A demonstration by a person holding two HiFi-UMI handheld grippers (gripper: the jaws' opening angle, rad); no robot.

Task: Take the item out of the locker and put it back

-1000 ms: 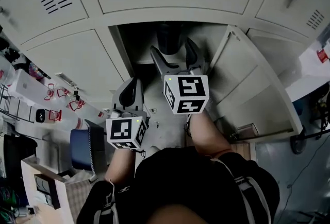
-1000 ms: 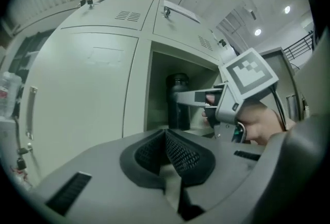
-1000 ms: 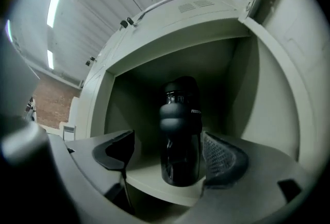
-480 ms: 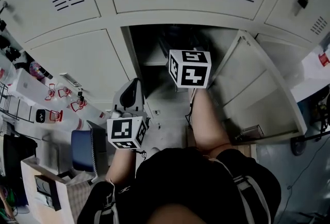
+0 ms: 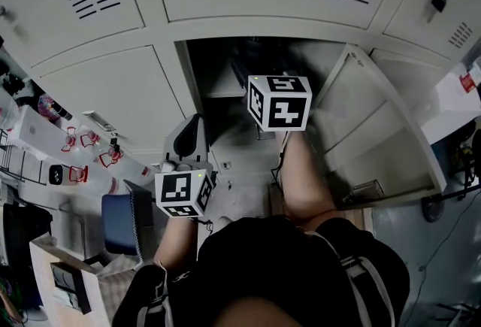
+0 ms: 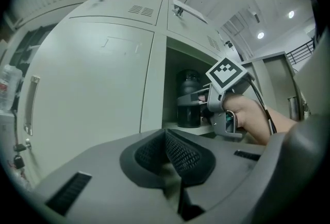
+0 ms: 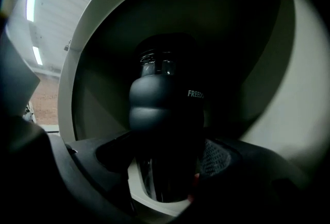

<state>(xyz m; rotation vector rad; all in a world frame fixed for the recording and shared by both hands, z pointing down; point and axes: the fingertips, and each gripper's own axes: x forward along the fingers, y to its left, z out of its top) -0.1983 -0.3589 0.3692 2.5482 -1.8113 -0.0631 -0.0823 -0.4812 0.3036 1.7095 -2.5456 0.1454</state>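
The person wears a black short-sleeved top (image 5: pixel 285 265) with pale-edged grey straps (image 5: pixel 363 273) over both shoulders. Ahead of it, the grey left hand-held gripper (image 6: pixel 167 153) carries a white cube (image 5: pixel 184 194) with black square markers.

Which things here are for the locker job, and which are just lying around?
Job things: black bottle standing in the open grey metal locker; right gripper, jaws closing around the bottle, not gripping yet.
Just lying about: blue chair; brown cardboard box; left gripper, shut and empty, held outside.
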